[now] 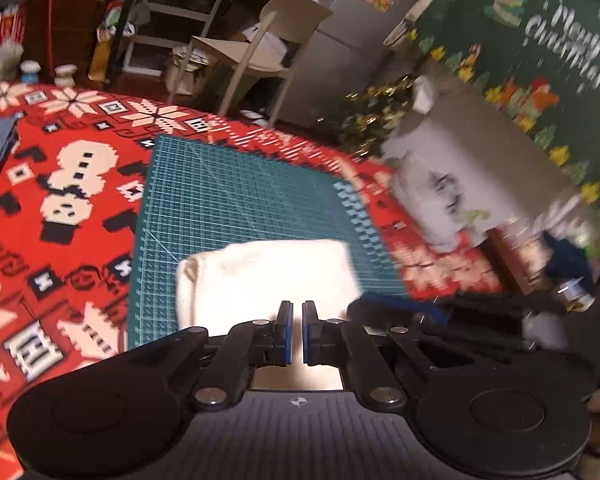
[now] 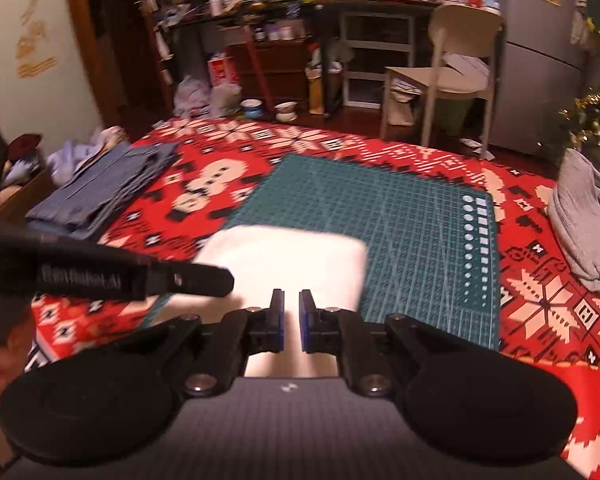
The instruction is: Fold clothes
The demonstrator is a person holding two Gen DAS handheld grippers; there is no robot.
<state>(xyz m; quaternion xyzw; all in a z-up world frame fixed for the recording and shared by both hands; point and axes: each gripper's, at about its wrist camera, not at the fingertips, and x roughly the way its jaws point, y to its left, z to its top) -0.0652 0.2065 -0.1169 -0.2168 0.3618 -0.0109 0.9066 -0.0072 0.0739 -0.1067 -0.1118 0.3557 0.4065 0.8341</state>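
White cloth (image 2: pixel 284 258) lies folded on the green mat (image 2: pixel 400 216), below both my tongs. Left gripper (image 1: pixel 297 330) and right gripper (image 2: pixel 291 320) are nearly closed and empty. I check edges are square, then fetch the grey garment (image 2: pixel 588 216).

A red knitted-pattern Christmas blanket with white snowflakes and snowmen (image 2: pixel 220 176) covers the floor, and a dark green gridded cutting mat (image 2: pixel 400 216) lies on it. Beyond stand a cream plastic chair (image 2: pixel 456 64), a cluttered dark desk with metal legs (image 2: pixel 292 12) and a grey refrigerator with stickers (image 2: pixel 540 60). A dark green "Merry Christmas" hanging (image 1: pixel 560 52) fills the right, tinsel (image 1: pixel 376 96) beside it, under warm dim light
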